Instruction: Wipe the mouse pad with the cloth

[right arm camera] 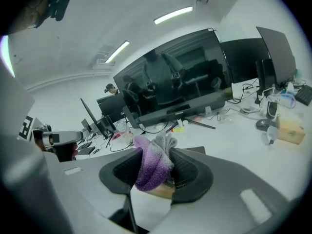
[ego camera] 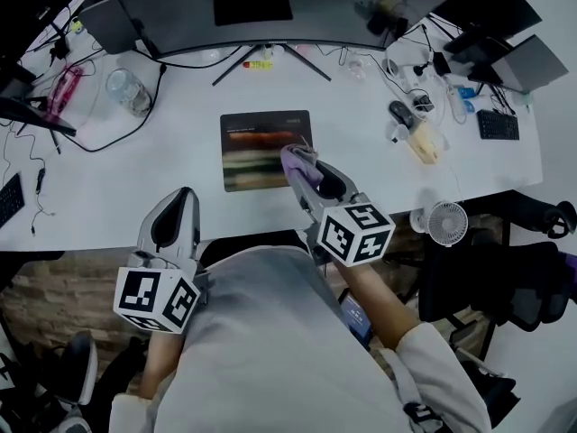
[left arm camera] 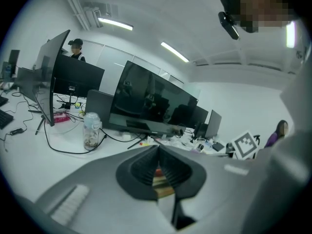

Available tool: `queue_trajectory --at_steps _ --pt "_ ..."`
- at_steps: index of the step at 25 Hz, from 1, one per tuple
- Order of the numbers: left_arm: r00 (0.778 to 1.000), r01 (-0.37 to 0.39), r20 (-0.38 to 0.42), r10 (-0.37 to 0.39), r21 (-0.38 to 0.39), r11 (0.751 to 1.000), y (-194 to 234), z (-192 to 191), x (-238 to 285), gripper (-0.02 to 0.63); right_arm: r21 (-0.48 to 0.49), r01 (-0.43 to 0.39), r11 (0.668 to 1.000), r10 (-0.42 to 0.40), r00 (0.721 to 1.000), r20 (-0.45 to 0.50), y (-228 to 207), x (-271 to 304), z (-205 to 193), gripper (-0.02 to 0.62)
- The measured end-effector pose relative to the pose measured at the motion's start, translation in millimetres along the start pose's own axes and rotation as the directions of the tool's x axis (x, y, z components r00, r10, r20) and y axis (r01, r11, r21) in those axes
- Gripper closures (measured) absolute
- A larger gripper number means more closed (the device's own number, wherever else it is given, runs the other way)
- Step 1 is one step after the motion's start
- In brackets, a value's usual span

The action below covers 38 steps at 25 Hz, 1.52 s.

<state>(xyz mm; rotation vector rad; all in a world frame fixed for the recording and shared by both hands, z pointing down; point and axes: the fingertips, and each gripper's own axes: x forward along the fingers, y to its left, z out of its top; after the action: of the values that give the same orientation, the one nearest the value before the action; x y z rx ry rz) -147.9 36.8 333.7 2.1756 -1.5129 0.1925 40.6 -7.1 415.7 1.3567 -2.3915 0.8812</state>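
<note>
A: Cloth (right arm camera: 152, 165), where is it?
B: Purple and grey, pinched between the jaws of the right gripper (ego camera: 300, 163), over the near right corner of the mouse pad (ego camera: 257, 147). Whether it touches the pad, I can't tell.
A: And the left gripper (left arm camera: 158, 155)?
B: Jaws together, nothing between them. Its view shows brownish bits low in the clear jar (left arm camera: 90, 130); they are indistinct from the head view.

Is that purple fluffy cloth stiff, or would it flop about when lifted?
Probably floppy: the purple and grey fluffy cloth bunches and folds over where the right hand-held gripper pinches it. Likely light, as its tuft stands above the jaws. Its fuzzy pile probably resists slipping.
</note>
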Motion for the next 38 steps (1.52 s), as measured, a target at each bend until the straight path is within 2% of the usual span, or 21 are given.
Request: queue_trajectory --at_steps 7,15,24,30,38 --pt "1.000 0.014 0.019 -0.014 0.017 1.000 -4 5 -3 0.606 -0.087 0.025 0.996 -0.018 0.997 0.079 8 -41 24 0.430" --pt "0.999 0.004 0.043 -0.006 0.053 0.999 -9 13 -5 0.606 -0.114 0.048 0.992 -0.031 0.988 0.149 15 -78 38 0.430" --pt "0.999 -0.019 0.041 0.015 0.098 0.995 -11 15 -9 0.606 -0.116 0.097 0.988 -0.074 0.979 0.192 6 -102 43 0.436" --pt "0.997 -0.044 0.063 0.039 0.081 0.996 -2 27 -9 0.606 -0.156 0.109 0.982 -0.075 0.975 0.210 2 -109 55 0.436" --pt "0.999 -0.028 0.025 0.026 0.067 0.997 -8 6 -6 0.606 -0.216 0.126 0.968 -0.082 0.976 0.202 0 -114 63 0.436"
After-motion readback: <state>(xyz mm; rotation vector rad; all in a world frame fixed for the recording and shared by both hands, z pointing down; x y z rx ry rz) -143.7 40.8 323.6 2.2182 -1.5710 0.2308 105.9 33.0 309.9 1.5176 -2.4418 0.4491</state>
